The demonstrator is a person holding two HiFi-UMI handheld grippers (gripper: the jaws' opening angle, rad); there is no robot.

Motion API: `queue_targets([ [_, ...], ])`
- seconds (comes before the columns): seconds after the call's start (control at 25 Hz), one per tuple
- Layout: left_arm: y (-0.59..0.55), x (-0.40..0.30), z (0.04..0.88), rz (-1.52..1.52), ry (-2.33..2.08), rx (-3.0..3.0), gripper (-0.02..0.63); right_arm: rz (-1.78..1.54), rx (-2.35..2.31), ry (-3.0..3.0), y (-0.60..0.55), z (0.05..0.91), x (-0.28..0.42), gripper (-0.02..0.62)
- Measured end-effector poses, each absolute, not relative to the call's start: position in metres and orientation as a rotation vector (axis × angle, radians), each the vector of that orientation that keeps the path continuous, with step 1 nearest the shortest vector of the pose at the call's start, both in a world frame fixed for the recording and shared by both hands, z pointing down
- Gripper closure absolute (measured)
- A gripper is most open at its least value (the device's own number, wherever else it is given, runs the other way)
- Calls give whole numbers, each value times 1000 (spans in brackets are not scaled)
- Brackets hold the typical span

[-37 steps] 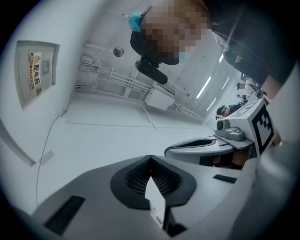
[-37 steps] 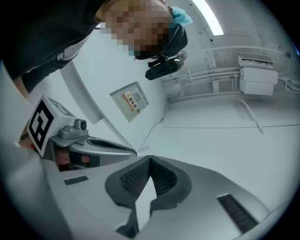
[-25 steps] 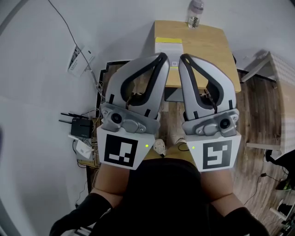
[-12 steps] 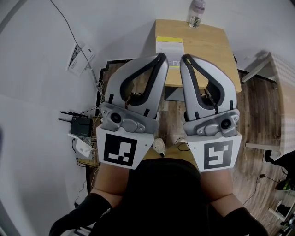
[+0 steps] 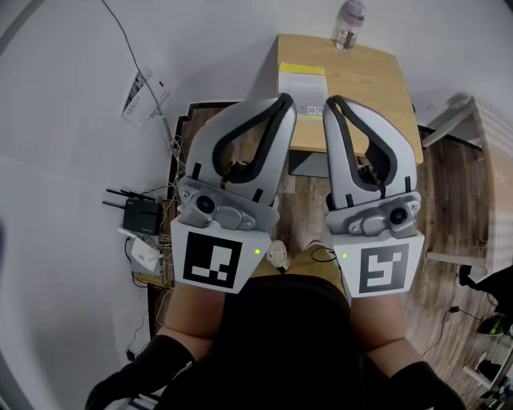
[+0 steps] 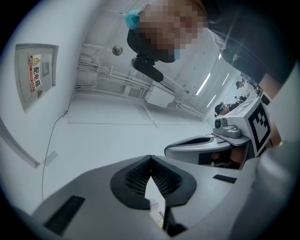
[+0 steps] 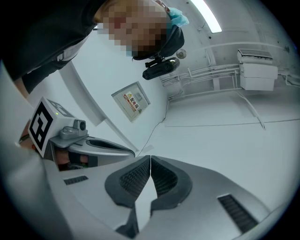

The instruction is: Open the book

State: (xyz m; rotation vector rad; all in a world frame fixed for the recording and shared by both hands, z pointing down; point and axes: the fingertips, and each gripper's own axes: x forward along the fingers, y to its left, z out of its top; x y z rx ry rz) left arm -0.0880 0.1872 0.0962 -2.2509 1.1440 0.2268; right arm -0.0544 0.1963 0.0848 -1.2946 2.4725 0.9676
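Though the book (image 5: 304, 85) is the thing to be opened, neither pair of tongs touches it. It lies closed and flat on the near left part of a small wooden surface (image 5: 370, 78). Its cover is pale, almost white, with a yellow band across the far end and some small dark print and little squares near the near edge. The print is too small to read. The near edge of the book is partly covered, in the head view, by the tips of the tongs.

The left tongs (image 5: 285, 101) and the right tongs (image 5: 329, 102) are held side by side over the person's lap, well short of the surface, with their tips tilted upward. Each has its marker cube toward the person. In the left gripper view the two ribbed black pads meet at their tips, with nothing caught between them. The right gripper view shows the same: pads pressed together, pinching nothing.

A clear plastic bottle (image 5: 350, 25) stands upright at the far edge of the surface, apart from the book. On the floor by the wall, to the left, sits a black router (image 5: 142, 216) among white cables.
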Motion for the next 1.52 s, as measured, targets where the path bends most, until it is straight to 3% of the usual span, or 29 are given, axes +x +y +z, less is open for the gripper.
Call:
queue_targets([
  [1.52,153,-121,114,144,1196,-2270,598,896,-1302,2490,153,90,-71,566],
])
